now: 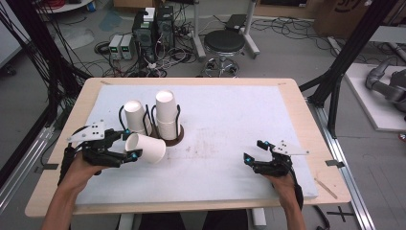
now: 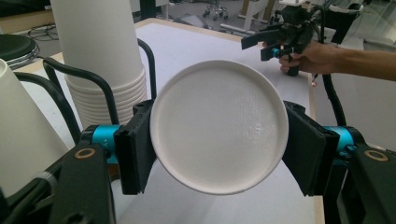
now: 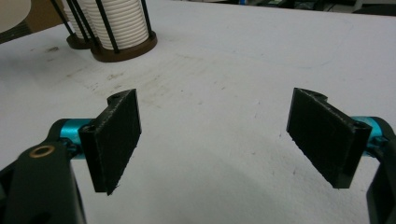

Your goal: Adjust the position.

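A white paper cup (image 1: 149,148) lies on its side just above the white mat, its base turned toward my left gripper (image 1: 132,143), which is shut on it. In the left gripper view the cup's round base (image 2: 219,116) faces the camera, and both black pads of the left gripper (image 2: 219,140) press on its sides. Behind it, two stacks of upside-down white cups (image 1: 166,112) (image 1: 134,116) stand in black wire holders on brown bases. My right gripper (image 1: 253,150) hovers low over the mat at the right; its jaws (image 3: 215,140) stand open with nothing between them.
A white mat (image 1: 230,110) covers the wooden table (image 1: 306,143). The tall cup stack (image 2: 102,51) rises close to the left of the held cup, and the other stack (image 2: 18,130) is nearer still. Stained mat lies between the holders (image 3: 119,28) and the right gripper.
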{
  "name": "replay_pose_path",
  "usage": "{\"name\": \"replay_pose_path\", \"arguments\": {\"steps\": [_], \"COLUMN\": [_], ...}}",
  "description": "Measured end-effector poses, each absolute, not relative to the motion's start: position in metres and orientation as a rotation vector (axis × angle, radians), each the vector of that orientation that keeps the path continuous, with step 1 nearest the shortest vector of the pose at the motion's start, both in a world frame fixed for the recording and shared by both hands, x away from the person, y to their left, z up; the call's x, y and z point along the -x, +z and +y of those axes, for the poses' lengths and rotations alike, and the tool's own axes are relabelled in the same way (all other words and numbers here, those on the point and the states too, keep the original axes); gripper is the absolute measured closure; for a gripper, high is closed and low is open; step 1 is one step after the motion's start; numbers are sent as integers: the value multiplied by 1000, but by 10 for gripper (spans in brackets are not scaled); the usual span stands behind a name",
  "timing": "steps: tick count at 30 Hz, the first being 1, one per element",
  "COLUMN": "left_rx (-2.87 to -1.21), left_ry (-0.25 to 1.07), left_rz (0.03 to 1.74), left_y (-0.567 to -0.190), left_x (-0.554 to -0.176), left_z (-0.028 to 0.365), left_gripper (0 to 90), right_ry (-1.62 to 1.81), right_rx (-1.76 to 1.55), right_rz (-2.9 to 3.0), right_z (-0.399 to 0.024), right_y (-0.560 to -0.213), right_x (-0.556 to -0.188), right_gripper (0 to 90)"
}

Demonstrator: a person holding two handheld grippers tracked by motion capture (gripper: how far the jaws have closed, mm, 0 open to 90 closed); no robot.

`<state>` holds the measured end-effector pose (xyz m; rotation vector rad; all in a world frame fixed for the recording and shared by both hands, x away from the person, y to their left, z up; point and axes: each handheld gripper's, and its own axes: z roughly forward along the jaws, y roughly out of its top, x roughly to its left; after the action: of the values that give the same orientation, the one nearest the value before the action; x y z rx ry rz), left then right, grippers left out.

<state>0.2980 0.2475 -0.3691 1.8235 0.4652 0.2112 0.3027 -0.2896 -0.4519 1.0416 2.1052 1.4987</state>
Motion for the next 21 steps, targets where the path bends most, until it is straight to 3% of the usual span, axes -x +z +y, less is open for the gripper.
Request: {"name": "replay_pose_path", "arguments": {"steps": [8,21], "left_rx": [-1826,-1817], "left_ry": [199,139], "left_rz": [430,338], "left_y": [-364,-365], "left_x": [-298,-303], "left_z": [246,234], "left_gripper": [333,333], "right_ry": [1542,1780], "right_rx": [-978,-702], "right_rz": [2188,2281], "right_z": [-289,-274], "right_y": [-448,-397], "right_x": [-306,-309], "right_gripper": [181,182]}}
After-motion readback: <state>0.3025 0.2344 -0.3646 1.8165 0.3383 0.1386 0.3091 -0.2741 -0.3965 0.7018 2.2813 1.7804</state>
